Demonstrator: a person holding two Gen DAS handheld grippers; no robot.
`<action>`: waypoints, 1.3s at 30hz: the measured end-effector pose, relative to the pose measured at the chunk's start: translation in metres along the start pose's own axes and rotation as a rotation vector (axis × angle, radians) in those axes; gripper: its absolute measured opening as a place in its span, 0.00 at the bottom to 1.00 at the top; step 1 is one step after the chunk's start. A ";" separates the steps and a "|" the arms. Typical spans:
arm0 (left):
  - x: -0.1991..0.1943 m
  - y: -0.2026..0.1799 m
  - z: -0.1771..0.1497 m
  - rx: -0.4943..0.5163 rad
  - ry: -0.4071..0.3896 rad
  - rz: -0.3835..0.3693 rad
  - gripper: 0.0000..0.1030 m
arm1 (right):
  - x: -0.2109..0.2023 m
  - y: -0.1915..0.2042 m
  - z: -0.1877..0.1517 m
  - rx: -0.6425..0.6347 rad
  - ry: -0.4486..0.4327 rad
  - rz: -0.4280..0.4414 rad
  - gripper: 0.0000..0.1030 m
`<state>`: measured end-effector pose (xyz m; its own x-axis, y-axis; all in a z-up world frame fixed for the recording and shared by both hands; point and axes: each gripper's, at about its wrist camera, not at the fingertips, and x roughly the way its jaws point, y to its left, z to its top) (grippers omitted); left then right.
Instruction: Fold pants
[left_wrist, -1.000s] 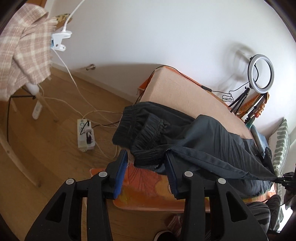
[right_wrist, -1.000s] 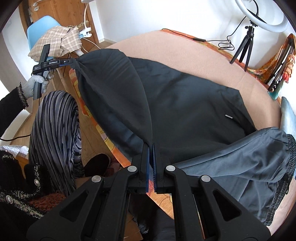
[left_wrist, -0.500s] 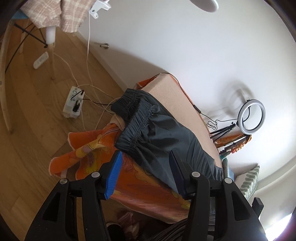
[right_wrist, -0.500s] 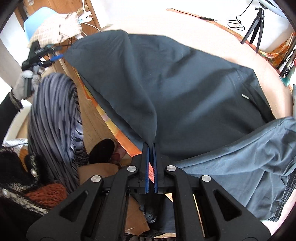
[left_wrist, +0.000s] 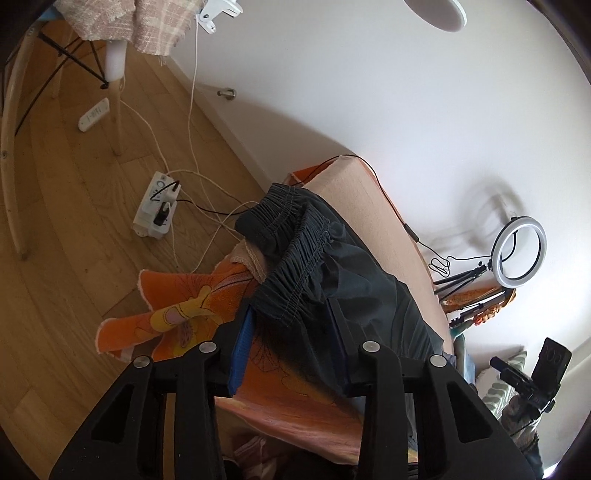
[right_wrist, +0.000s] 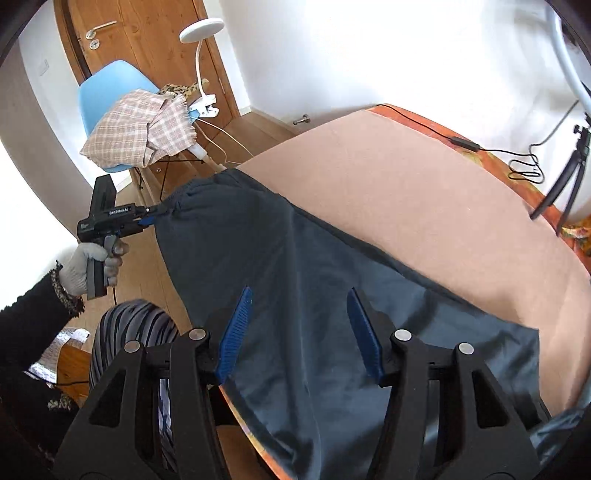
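Note:
Dark grey pants lie folded on a pink-covered bed. Their elastic waistband hangs at the bed's near corner in the left wrist view. My left gripper is open, its blue pads either side of the waistband edge. It also shows in the right wrist view, at the pants' far left corner, touching the cloth. My right gripper is open and empty, just above the pants' near fold.
An orange flowered sheet hangs off the bed corner. A power strip with cables lies on the wood floor. A blue chair carries a checked cloth. A ring light stands at the bed's far end.
My right gripper has opened and let go of the pants fold it was shut on. The pants have settled flat. My left gripper has closed in on the waistband.

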<state>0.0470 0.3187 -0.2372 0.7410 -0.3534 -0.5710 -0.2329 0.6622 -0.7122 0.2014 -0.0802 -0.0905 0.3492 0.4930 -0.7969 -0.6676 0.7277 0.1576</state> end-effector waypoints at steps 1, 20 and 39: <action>0.000 0.001 0.000 -0.004 -0.007 0.003 0.25 | 0.011 0.001 0.010 -0.009 0.001 0.017 0.55; 0.007 -0.016 -0.004 0.181 -0.036 0.077 0.14 | 0.239 0.077 0.115 -0.240 0.209 0.155 0.55; -0.006 -0.053 0.012 0.422 -0.110 0.111 0.10 | 0.215 0.108 0.132 -0.383 0.147 0.075 0.03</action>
<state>0.0620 0.2937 -0.1915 0.7937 -0.2076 -0.5718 -0.0543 0.9120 -0.4065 0.2908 0.1676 -0.1682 0.2114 0.4447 -0.8704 -0.8935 0.4490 0.0123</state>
